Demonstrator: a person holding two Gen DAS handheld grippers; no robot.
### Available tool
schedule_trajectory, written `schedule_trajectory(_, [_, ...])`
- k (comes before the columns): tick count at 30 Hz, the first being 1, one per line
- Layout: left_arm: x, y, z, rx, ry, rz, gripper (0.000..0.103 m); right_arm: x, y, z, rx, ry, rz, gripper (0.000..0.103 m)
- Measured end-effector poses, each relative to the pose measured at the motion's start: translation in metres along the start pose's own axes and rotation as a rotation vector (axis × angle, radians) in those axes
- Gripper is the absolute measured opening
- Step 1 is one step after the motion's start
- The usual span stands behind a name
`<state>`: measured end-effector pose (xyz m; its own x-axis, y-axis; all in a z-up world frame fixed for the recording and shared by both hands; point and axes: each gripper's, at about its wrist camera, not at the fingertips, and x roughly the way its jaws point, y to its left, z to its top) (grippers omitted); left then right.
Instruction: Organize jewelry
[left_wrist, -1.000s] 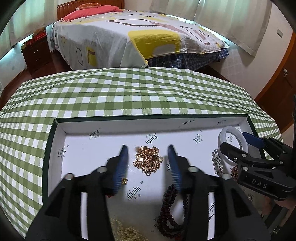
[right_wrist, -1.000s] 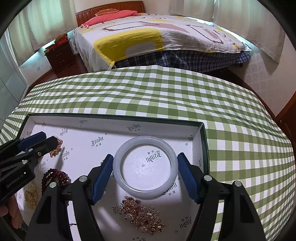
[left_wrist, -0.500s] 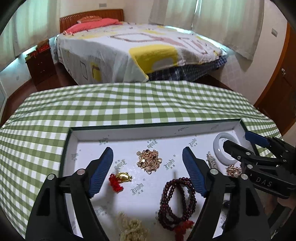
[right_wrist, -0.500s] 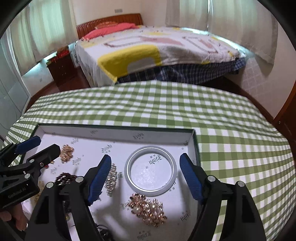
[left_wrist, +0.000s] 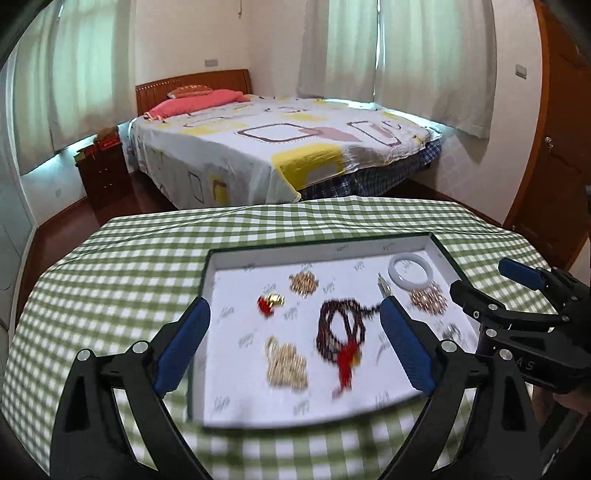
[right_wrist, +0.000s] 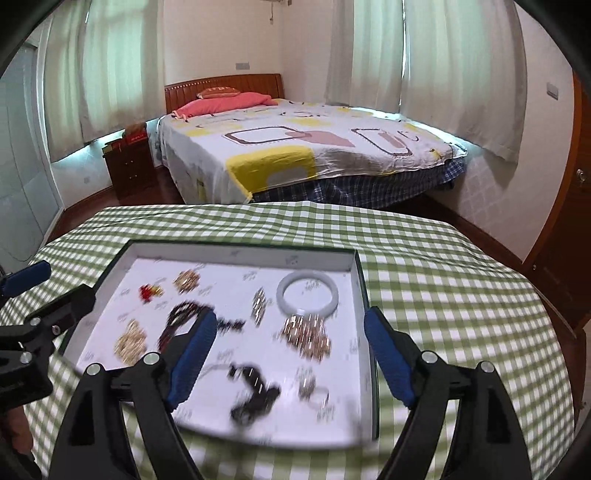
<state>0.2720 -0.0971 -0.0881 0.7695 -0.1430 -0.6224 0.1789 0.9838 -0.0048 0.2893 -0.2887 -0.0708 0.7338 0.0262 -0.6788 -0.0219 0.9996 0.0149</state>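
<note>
A shallow white-lined tray (left_wrist: 221, 266) (right_wrist: 354, 266) lies on the checked table and holds the jewelry. In it are a white bangle (left_wrist: 409, 272) (right_wrist: 307, 297), a gold chain pile (left_wrist: 303, 283) (right_wrist: 187, 280), a red-and-gold charm (left_wrist: 270, 303) (right_wrist: 149, 291), dark red beads with a red tassel (left_wrist: 341, 330) (right_wrist: 181, 317), a pale gold pile (left_wrist: 286, 363) (right_wrist: 129, 341), a rose-gold piece (left_wrist: 428, 299) (right_wrist: 308, 334) and a black piece (right_wrist: 253, 391). My left gripper (left_wrist: 295, 347) is open and empty above the tray's near side. My right gripper (right_wrist: 288, 358) is open and empty, also raised over the tray.
The tray sits on a green-and-white checked tablecloth (left_wrist: 122, 273) (right_wrist: 443, 280). Beyond the table are a bed (left_wrist: 280, 147), a dark wooden nightstand (left_wrist: 105, 173) and a wooden door (left_wrist: 554, 147) on the right. Each gripper shows at the edge of the other's view.
Both grippers have pulled back and up from the tray, so more of it shows. The left gripper's jaws have spread wider. The jewelry has stayed in place.
</note>
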Motion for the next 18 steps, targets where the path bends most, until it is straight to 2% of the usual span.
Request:
schedule_trajectory(8, [-0.069, 0.011, -0.036, -0.048, -0.027, 0.032, 0.094, -0.060, 0.010, -0.028, 0.005, -0.036, 0.009, 0.081])
schedule_trajectory(18, [-0.151, 0.018, -0.048, -0.065, -0.089, 0.059, 0.098, -0.135, 0.021, -0.043, 0.004, -0.121, 0.013, 0.083])
